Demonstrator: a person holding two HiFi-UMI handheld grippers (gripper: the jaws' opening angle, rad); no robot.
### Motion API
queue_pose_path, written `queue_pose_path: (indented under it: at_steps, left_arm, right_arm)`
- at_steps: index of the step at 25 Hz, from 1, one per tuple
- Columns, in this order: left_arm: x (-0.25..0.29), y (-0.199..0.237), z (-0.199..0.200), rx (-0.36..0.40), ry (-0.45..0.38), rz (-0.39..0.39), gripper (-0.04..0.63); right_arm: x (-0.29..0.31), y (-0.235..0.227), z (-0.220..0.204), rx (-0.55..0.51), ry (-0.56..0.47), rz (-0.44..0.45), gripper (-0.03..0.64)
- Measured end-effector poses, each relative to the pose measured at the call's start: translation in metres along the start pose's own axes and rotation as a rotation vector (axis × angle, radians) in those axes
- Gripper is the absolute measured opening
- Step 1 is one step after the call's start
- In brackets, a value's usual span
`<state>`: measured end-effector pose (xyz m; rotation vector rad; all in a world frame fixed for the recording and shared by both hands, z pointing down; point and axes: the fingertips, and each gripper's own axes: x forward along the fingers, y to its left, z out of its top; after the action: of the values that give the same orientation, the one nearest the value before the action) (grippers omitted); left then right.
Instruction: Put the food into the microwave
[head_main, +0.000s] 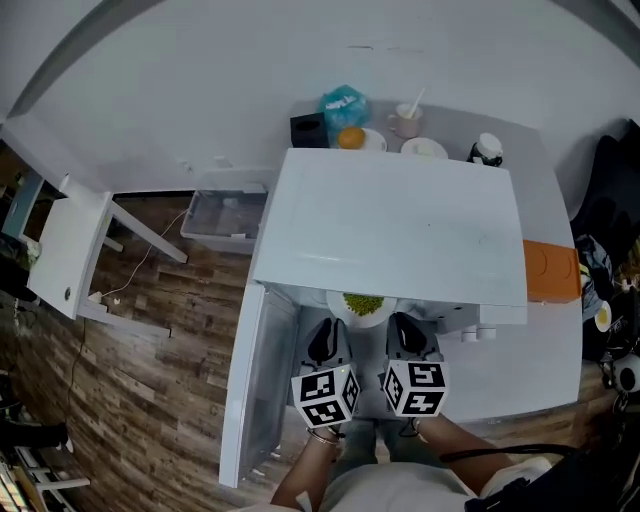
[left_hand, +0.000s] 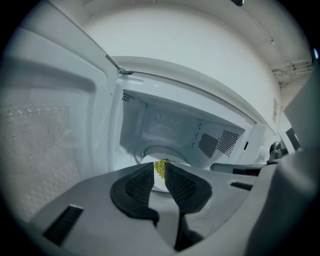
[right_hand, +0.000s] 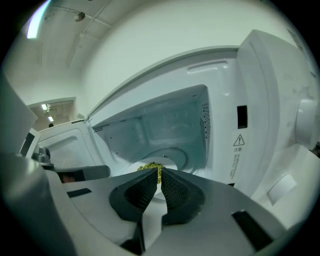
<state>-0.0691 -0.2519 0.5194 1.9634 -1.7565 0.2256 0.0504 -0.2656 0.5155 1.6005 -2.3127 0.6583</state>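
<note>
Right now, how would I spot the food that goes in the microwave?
Find the big white microwave, door swung open. At its mouth a white plate is pinched by the left gripper and right gripper. The food is the yellow-green heap on it, the only grainy pile in sight.

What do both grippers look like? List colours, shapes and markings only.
The left gripper and right gripper match. Each has a pale grey moulded body and two black jaws faced with textured pads. Each also carries a white cube printed with black square markers: left cube, right cube. The person wears a light-coloured top.
</note>
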Motion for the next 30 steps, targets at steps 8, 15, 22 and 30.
queue_pose_path:
  at_steps: [8, 15, 22, 30]
  left_arm:
    - [-0.025, -0.013, 0.004, -0.018, 0.011, -0.017, 0.041]
    - [-0.045, -0.027, 0.004, -0.028, 0.008, -0.043, 0.014]
    - [-0.061, -0.036, 0.002, -0.021, 0.012, -0.064, 0.006]
    - [-0.063, -0.046, 0.012, 0.012, -0.014, -0.070, 0.006]
  right_arm:
    - [-0.023, 0.020, 0.003, -0.067, 0.016, 0.112, 0.025]
    - [-0.044, 0.028, -0.002, -0.088, 0.024, 0.160, 0.025]
    - [-0.060, 0.028, 0.004, -0.074, 0.003, 0.170, 0.025]
    - [-0.070, 0.022, 0.018, -0.078, -0.028, 0.177, 0.025]
